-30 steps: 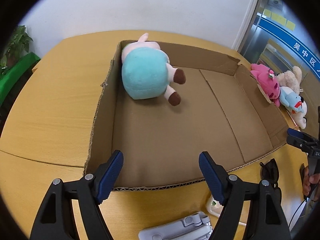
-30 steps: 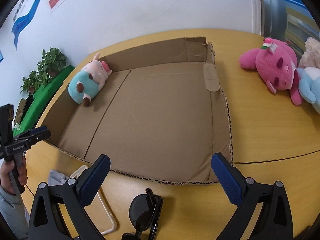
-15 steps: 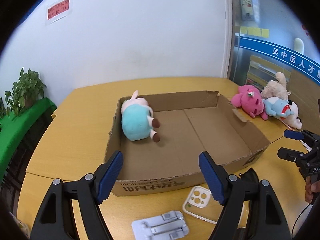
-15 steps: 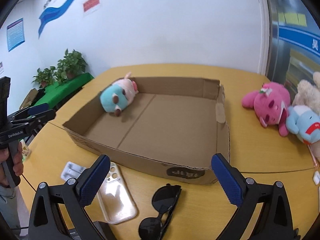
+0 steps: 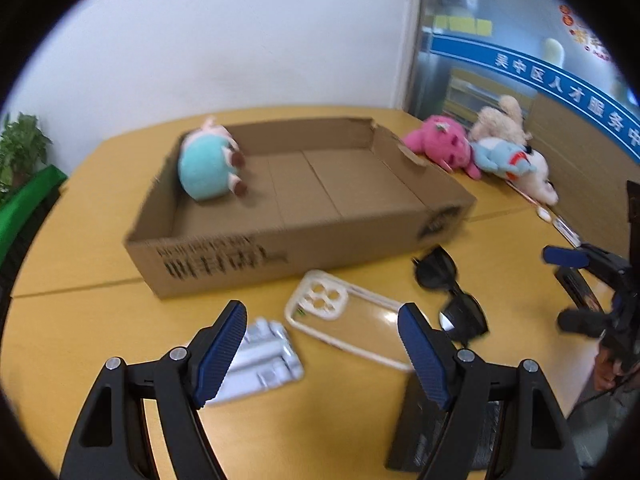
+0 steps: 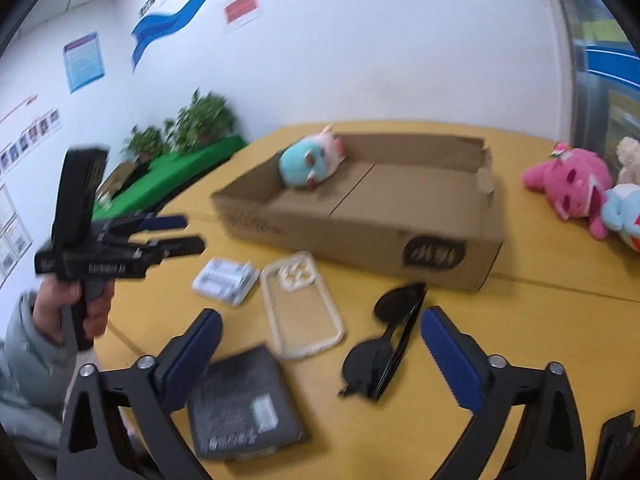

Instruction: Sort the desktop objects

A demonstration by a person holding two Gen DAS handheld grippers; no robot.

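Both claws, left (image 5: 320, 344) and right (image 6: 320, 354), gape empty above bench (image 5: 80, 240) clutter, free to grab; one plush (image 5: 208, 168) lies boxed (image 5: 280, 248).

cardboard box (image 5: 248, 258): open, shallow, on yellow table | teal-pink plush (image 5: 208, 166): on its side in box's far left corner | clear phone case (image 5: 348, 318), black sunglasses (image 5: 452, 292), white packet (image 5: 260, 358), dark box (image 6: 240, 404): flat on table before box
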